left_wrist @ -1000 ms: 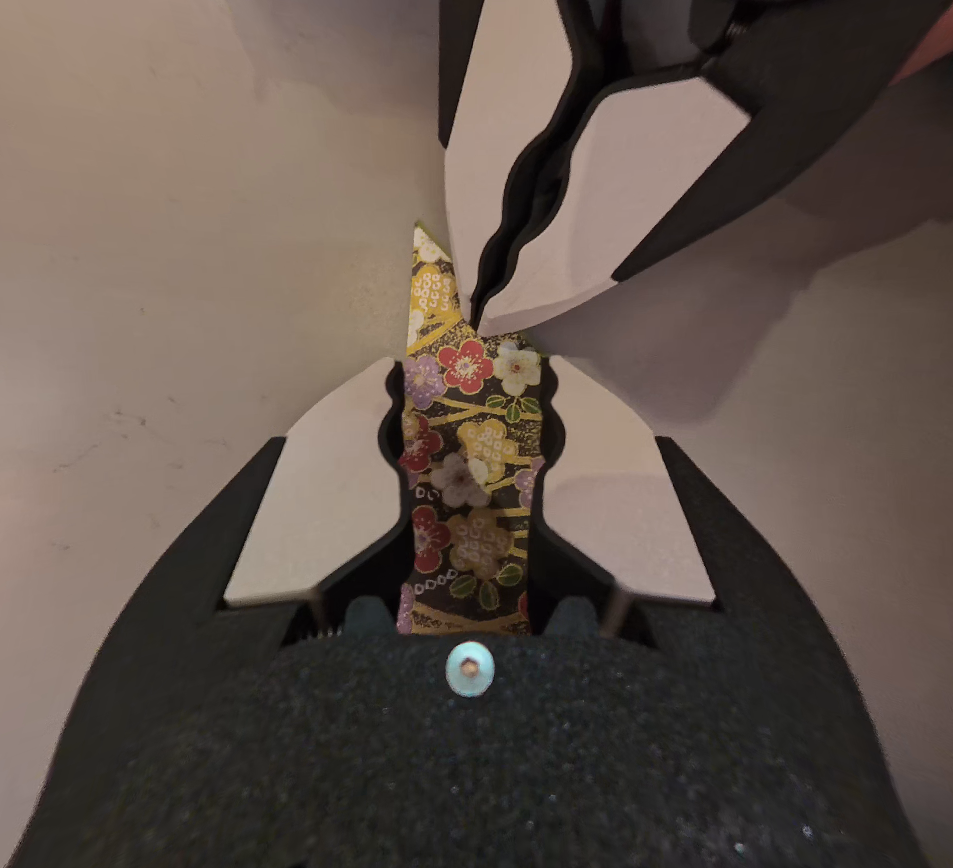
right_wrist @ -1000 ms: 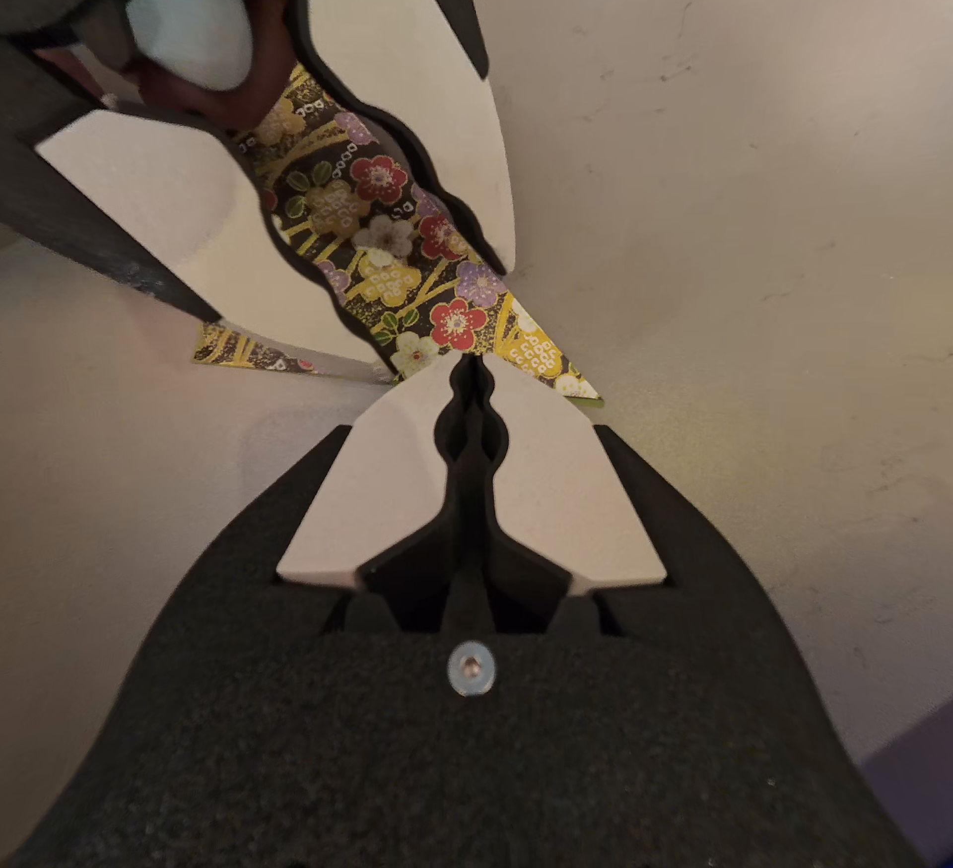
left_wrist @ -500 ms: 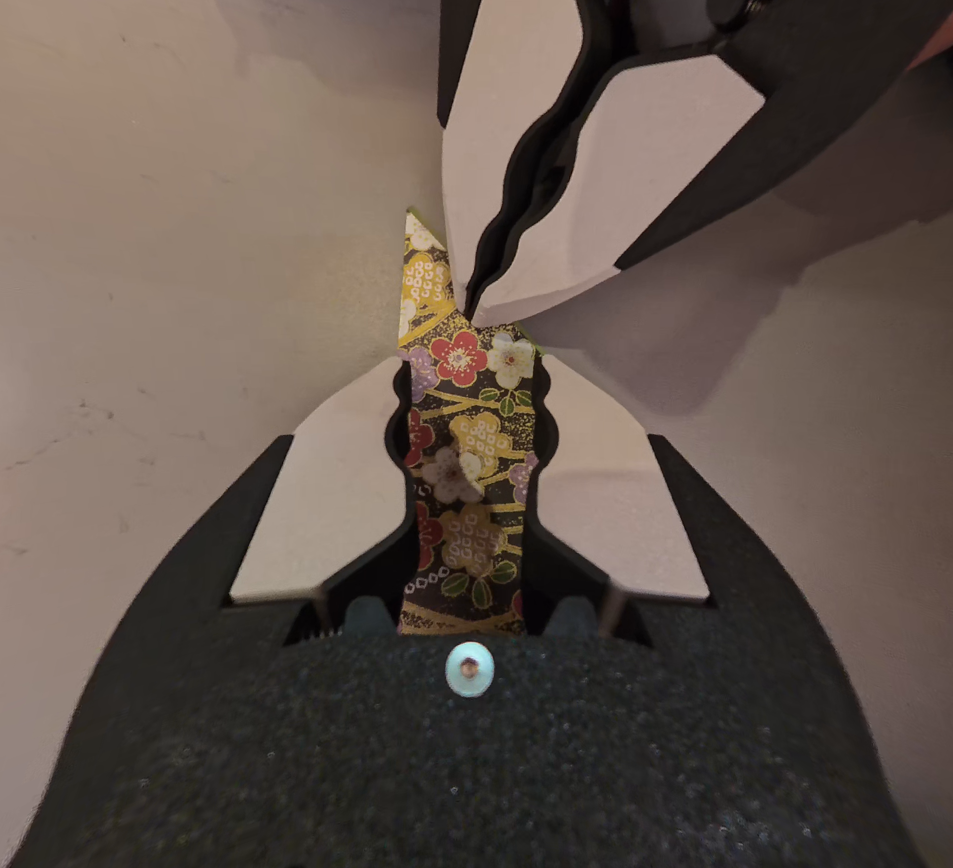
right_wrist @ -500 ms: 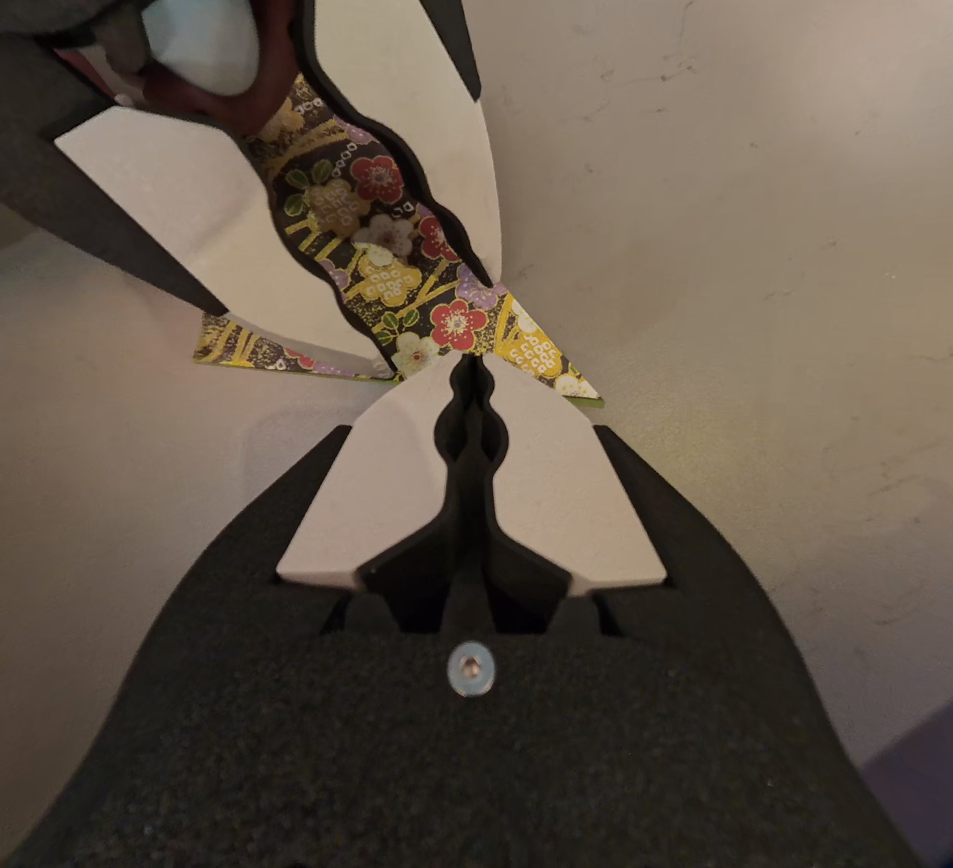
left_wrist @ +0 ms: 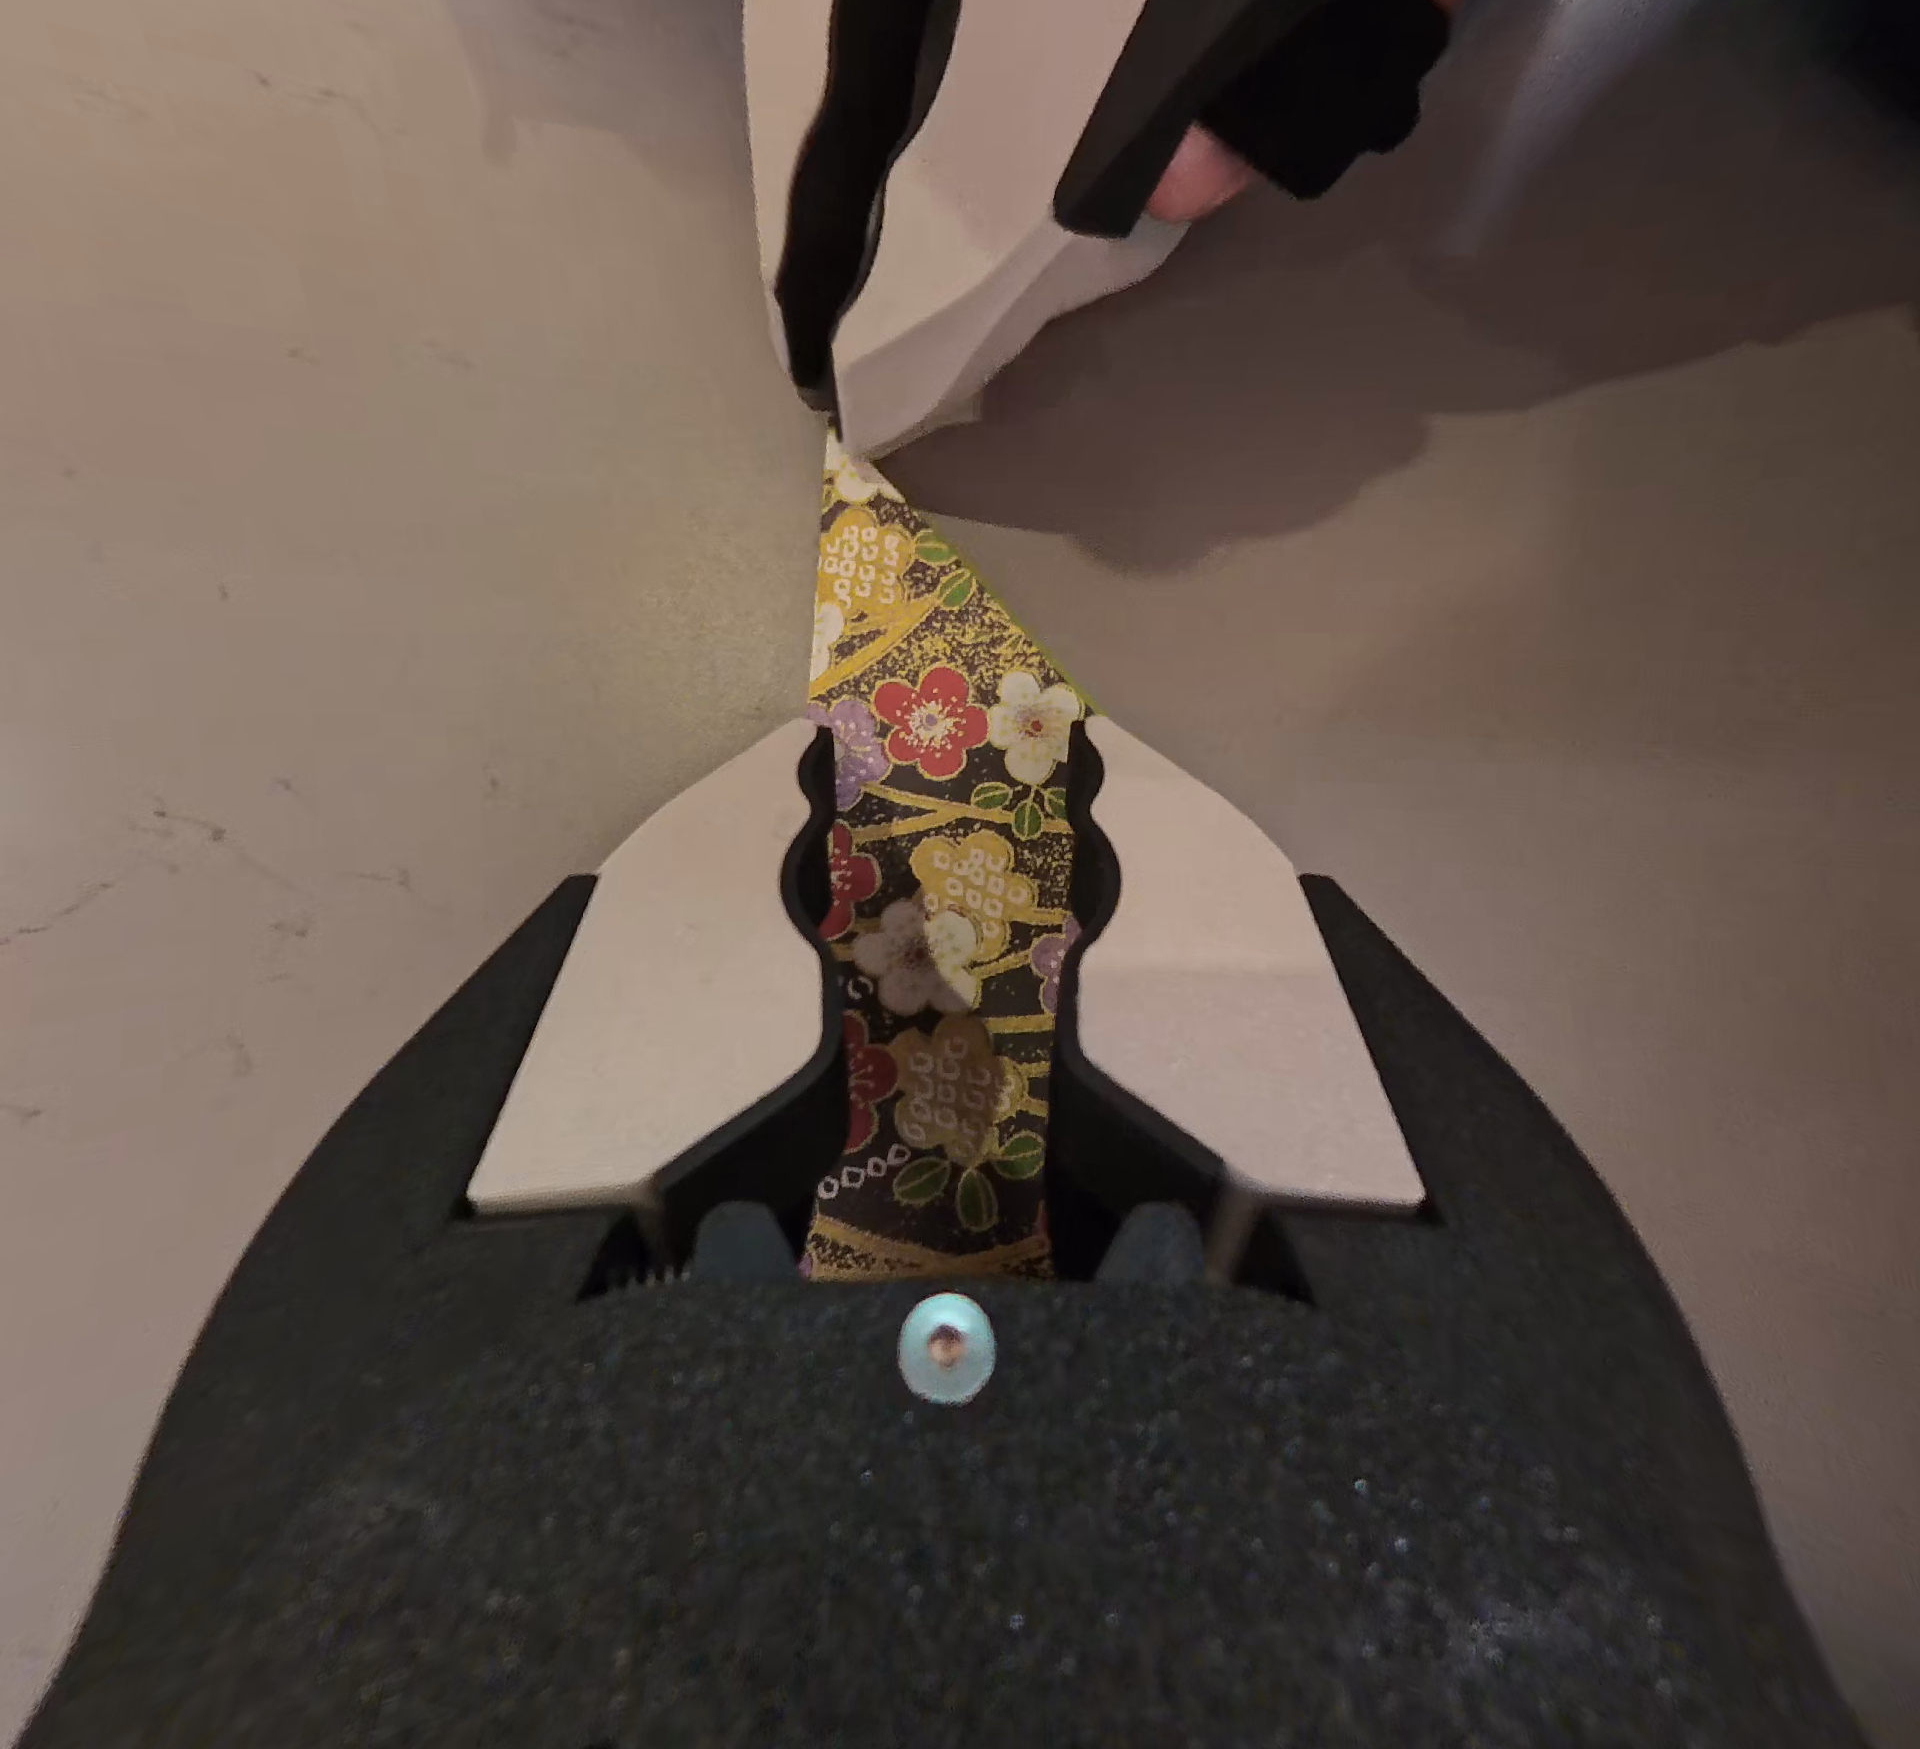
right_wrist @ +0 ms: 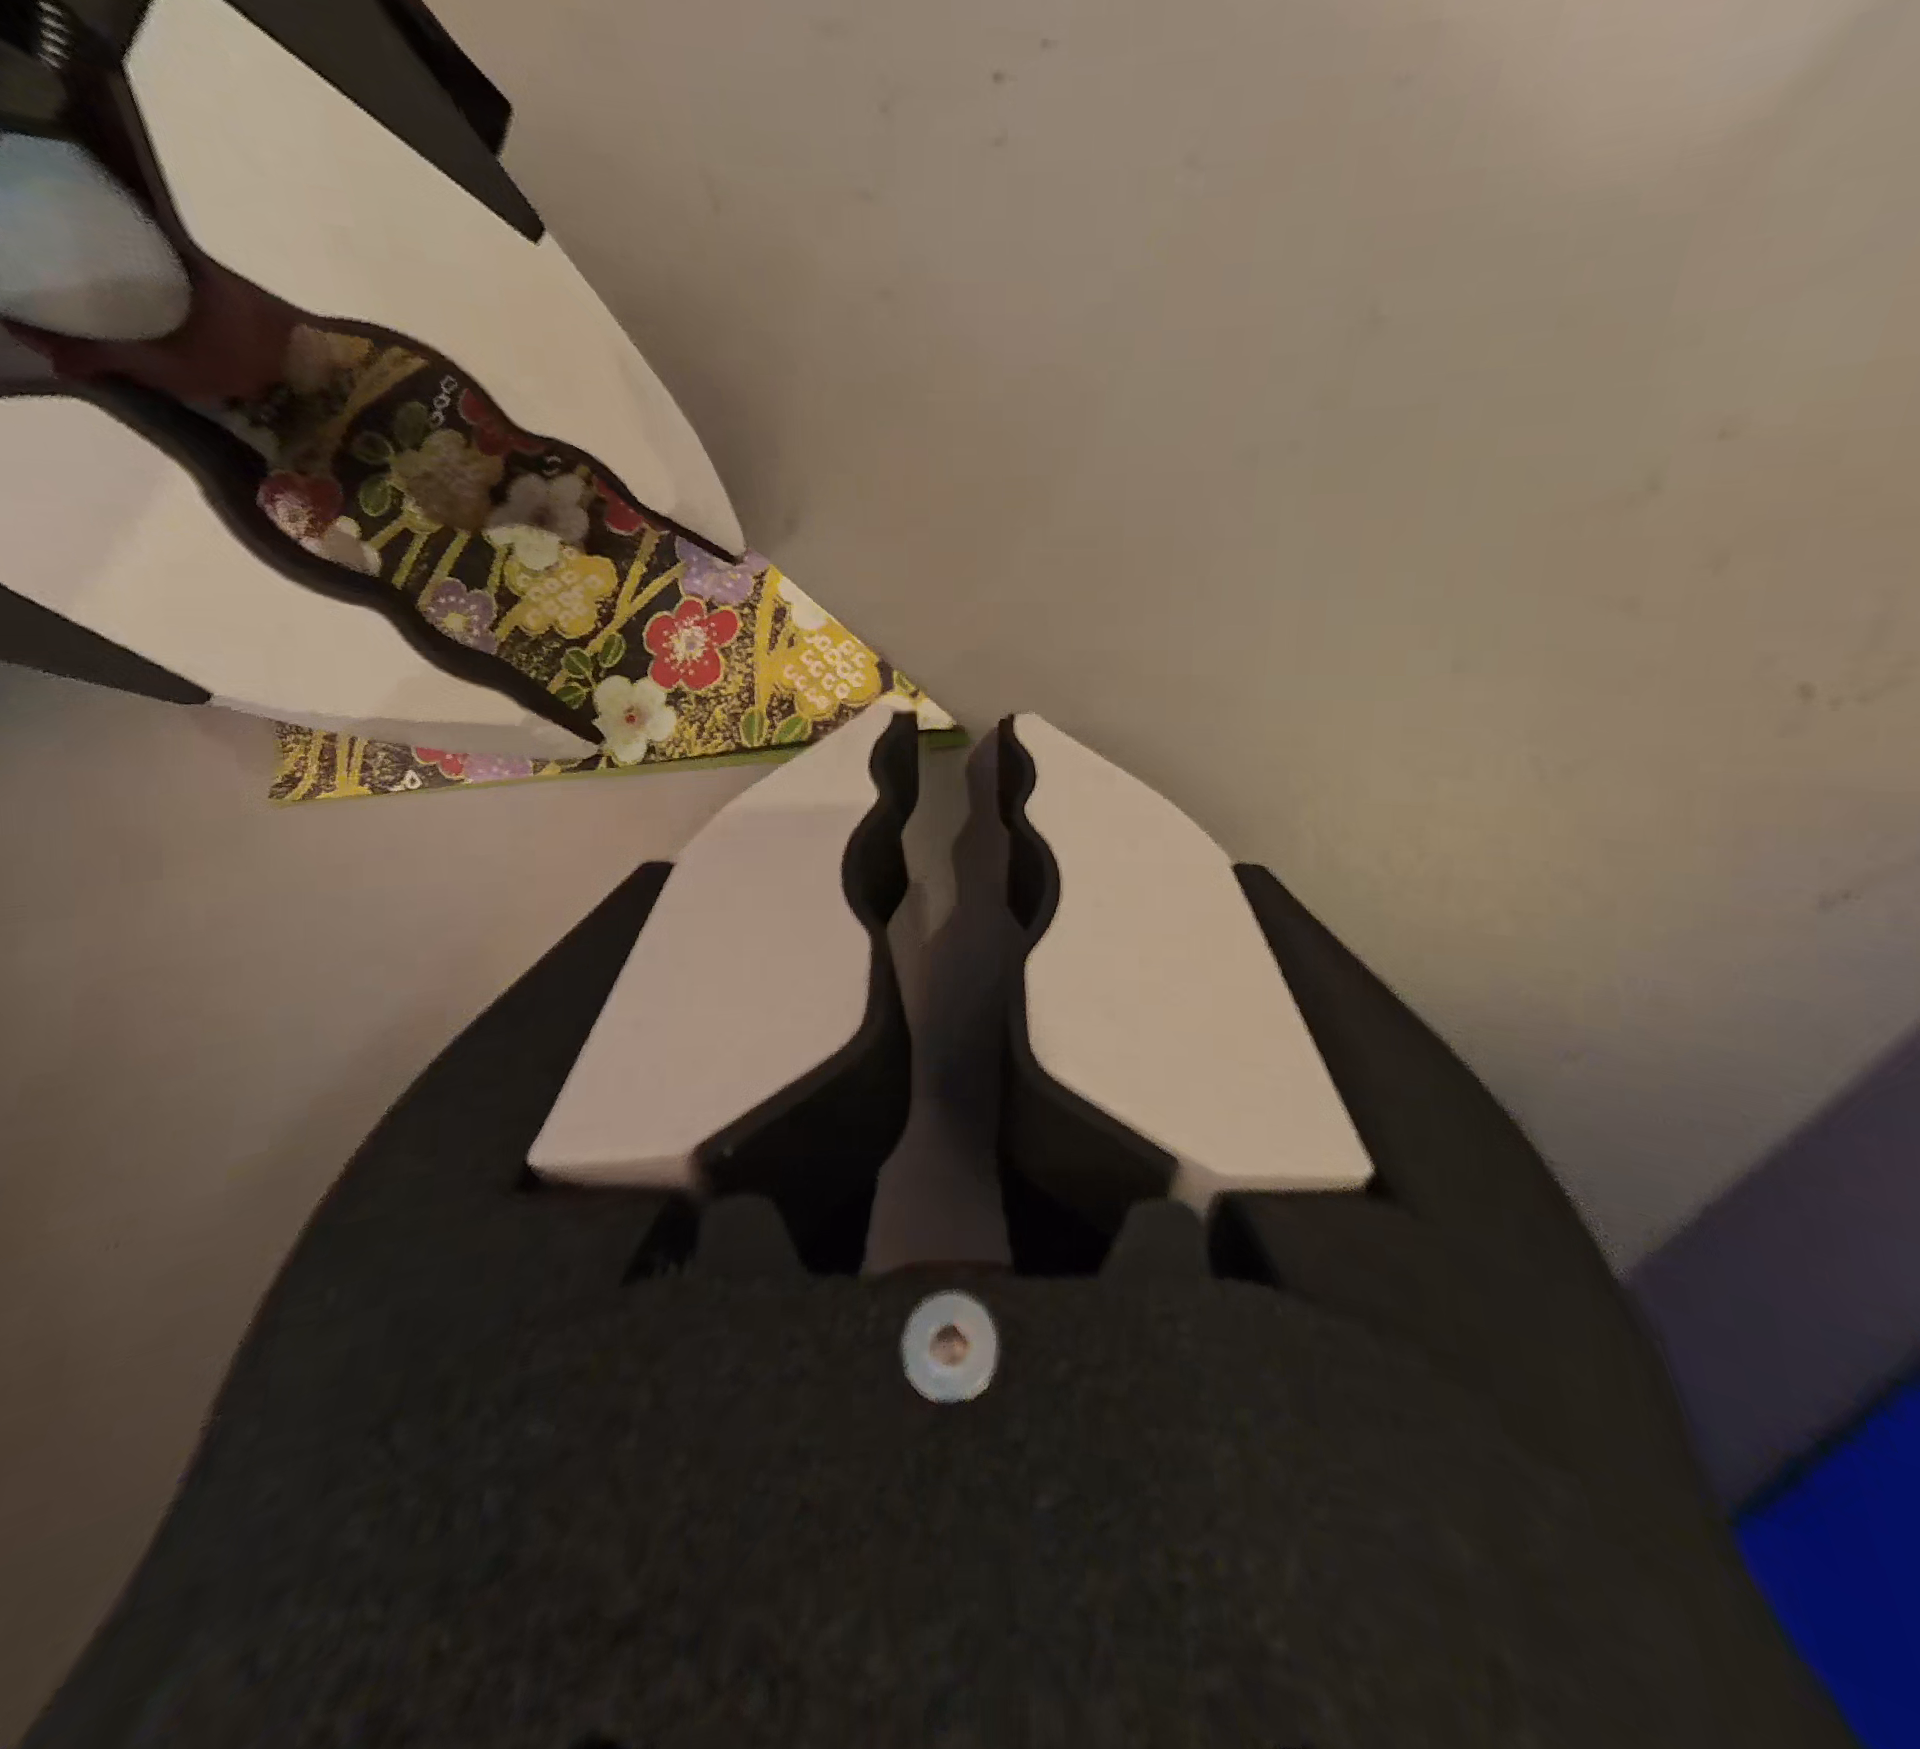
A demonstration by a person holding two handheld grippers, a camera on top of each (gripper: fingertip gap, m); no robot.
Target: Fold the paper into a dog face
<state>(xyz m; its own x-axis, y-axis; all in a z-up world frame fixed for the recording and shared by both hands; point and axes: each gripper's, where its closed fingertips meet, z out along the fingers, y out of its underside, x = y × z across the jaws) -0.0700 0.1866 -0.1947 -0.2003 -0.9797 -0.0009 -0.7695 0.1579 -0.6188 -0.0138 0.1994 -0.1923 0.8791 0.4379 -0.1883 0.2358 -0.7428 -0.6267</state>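
left pins the fold, right goes for the tip

the left gripper (left_wrist: 945,733) stands with its fingers partly open, astride the folded floral-patterned paper triangle (left_wrist: 940,878), gripping nothing; it seems to press the sheet flat on the beige table (left_wrist: 312,452) so it cannot slide. the paper lies on the table, its point towards the right gripper (right_wrist: 954,725). that one's fingers are a narrow gap apart, holding nothing, just at the tip, probably to pinch it for an ear fold.

Scuffed beige tabletop (right_wrist: 1351,349), blue floor (right_wrist: 1849,1543) bottom-right.
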